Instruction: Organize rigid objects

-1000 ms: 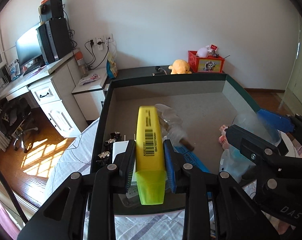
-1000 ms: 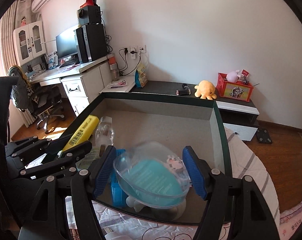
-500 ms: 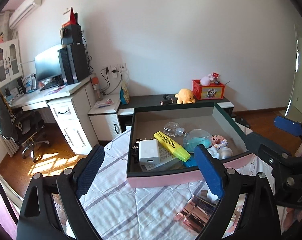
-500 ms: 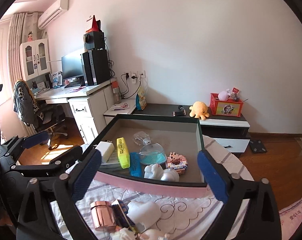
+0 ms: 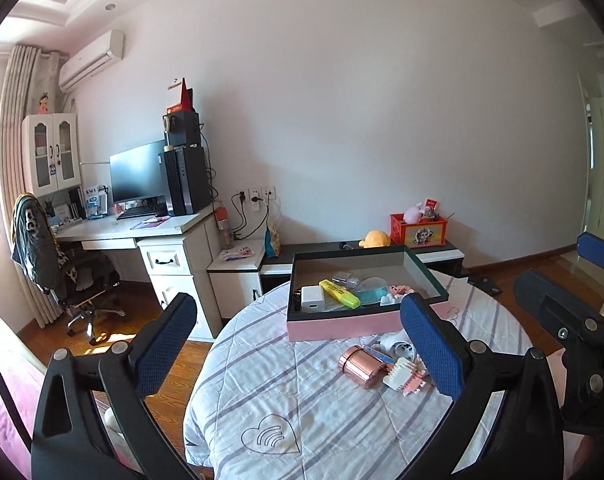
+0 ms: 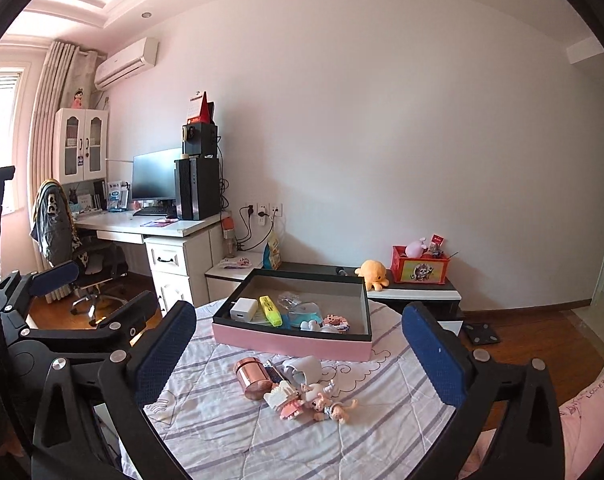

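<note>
free: striped cloth (image 6: 229,432) near edge | blocked: toy pile (image 6: 297,388), pink box (image 6: 302,344) behind

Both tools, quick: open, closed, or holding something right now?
Left tool: open, jaws just spread wide, nothing between them.
Right tool: open, wide, nothing held.

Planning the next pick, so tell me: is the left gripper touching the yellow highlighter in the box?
Apart. In the left wrist view the left gripper hangs open, well back from the yellow highlighter.
</note>
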Available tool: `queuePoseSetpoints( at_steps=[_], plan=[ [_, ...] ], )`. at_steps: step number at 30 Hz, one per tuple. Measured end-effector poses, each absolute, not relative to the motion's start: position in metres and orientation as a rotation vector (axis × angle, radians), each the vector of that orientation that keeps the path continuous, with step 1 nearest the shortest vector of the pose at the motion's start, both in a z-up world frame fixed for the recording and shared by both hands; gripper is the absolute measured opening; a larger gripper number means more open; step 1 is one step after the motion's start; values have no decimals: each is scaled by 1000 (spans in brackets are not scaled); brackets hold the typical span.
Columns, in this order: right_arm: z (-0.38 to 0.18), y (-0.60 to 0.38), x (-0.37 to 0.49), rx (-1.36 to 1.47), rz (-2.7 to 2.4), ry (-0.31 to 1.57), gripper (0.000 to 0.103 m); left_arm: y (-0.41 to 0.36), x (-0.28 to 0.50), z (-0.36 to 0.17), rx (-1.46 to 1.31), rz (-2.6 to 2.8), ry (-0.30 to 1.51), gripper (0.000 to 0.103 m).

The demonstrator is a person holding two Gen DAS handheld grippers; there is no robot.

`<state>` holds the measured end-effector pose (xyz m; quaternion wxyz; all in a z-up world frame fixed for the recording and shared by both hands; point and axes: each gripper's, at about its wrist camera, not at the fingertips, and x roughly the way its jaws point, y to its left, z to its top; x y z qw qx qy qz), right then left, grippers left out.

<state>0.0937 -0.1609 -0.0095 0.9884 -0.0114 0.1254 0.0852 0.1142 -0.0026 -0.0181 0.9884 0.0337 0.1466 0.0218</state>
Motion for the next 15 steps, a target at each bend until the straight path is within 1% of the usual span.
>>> queuePoseSetpoints(
  at_steps=[6,15],
  plan=[
    [3,-161,50,-6,177,215,103,1,65,-4,47,42,247,103],
    [18,-158,11,-19,161,160,103,5,25,8,3,43,205,103]
  ],
)
